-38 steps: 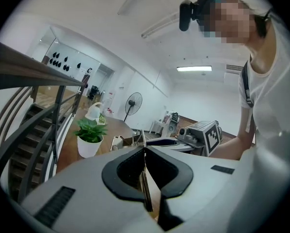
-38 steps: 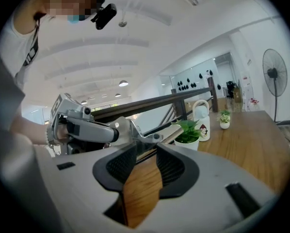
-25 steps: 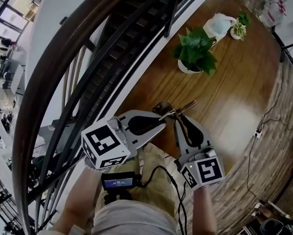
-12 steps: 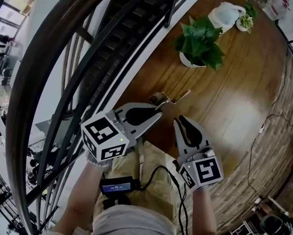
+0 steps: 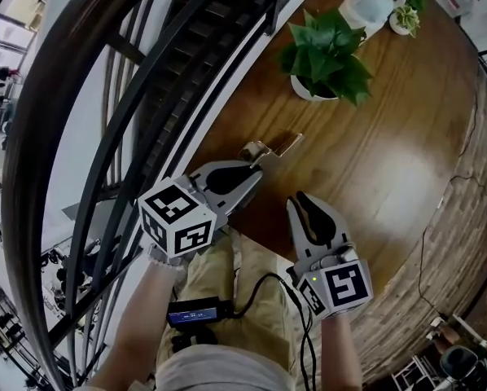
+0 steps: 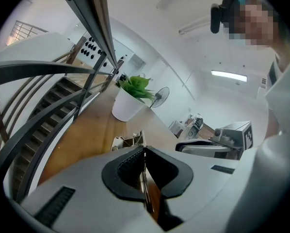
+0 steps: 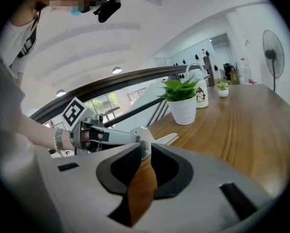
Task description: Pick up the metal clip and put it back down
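We see a broad wooden table [image 5: 374, 137] with a potted plant [image 5: 325, 51] standing on it, and we place everything else from that plant. A dark curved railing [image 5: 81, 96] runs along the table's edge, to the plant's left in the head view. Well to the near side of the plant, toward the person, are the two hand-held grippers. The left gripper [image 5: 256, 164] reaches in from the railing side, its tip pointing toward the plant. Its jaws are pressed together on the metal clip [image 5: 269, 147], a thin edge of which sits between the pads. The right gripper [image 5: 296, 202] is farther from the plant, its jaws a narrow way apart with only bare wood showing through the gap. A white jug [image 5: 372, 6] stands just behind the plant, with a small plant [image 5: 406, 19] beside that jug. The clip juts from the left gripper's tip, between it and the potted plant; we cannot tell whether it touches the wood
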